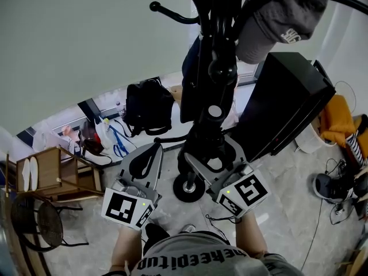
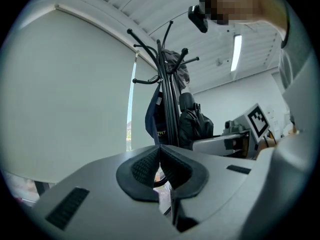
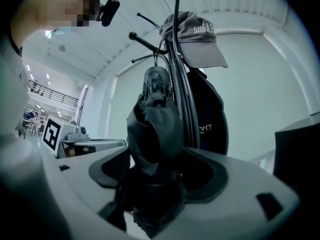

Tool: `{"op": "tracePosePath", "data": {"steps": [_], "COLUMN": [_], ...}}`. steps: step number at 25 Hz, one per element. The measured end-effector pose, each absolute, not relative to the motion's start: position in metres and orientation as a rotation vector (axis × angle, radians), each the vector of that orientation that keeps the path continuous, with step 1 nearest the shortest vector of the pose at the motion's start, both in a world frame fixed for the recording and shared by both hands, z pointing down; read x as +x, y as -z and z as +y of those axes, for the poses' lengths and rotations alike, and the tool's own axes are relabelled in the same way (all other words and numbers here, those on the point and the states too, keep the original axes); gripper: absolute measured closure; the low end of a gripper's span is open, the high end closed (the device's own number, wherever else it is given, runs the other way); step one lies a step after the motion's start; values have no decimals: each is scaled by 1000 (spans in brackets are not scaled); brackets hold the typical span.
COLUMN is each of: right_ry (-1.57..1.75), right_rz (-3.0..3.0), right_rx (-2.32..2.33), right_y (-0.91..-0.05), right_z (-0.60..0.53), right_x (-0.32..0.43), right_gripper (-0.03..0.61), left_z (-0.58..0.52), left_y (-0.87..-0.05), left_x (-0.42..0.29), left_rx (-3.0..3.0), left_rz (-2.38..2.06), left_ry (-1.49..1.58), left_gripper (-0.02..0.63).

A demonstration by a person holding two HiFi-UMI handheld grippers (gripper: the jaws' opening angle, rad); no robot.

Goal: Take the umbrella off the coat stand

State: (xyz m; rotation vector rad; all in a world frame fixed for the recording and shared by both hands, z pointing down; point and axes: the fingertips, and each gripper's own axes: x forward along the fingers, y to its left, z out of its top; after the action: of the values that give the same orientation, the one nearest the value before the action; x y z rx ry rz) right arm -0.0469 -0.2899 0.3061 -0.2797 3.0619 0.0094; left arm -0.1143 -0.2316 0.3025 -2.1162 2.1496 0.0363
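The folded black umbrella hangs against the black coat stand. It sits between the jaws of my right gripper, which stand wide. A gap shows beside the left pad, so the pads do not press on it. From above, the right gripper reaches round the umbrella at the stand's pole. My left gripper is just left of the stand. Its pads are together with nothing between them, and the stand is ahead of it.
A grey cap and a dark bag hang on the stand's hooks. The stand's round base rests on the tiled floor. A black backpack, a wooden shelf, a black cabinet and an orange cloth stand around.
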Motion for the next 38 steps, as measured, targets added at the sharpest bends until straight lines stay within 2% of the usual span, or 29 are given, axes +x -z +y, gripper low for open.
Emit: {"op": "tracePosePath", "data": {"steps": [16,38], "right_ry": [8,37], "right_rz": [3043,2974], "right_rx": [-232,-388], "right_y": [-305,-278], "right_z": [-287,-283], "right_x": [-64,-44], "right_gripper": [267,295], "left_z": [-221,-204], "left_y": [-304,-303], "left_x": [-128,-132], "left_rx": [-2066,-2073], "left_rz": [2200,2181], "left_ry": [-18,-45], "left_gripper": [597,597]}}
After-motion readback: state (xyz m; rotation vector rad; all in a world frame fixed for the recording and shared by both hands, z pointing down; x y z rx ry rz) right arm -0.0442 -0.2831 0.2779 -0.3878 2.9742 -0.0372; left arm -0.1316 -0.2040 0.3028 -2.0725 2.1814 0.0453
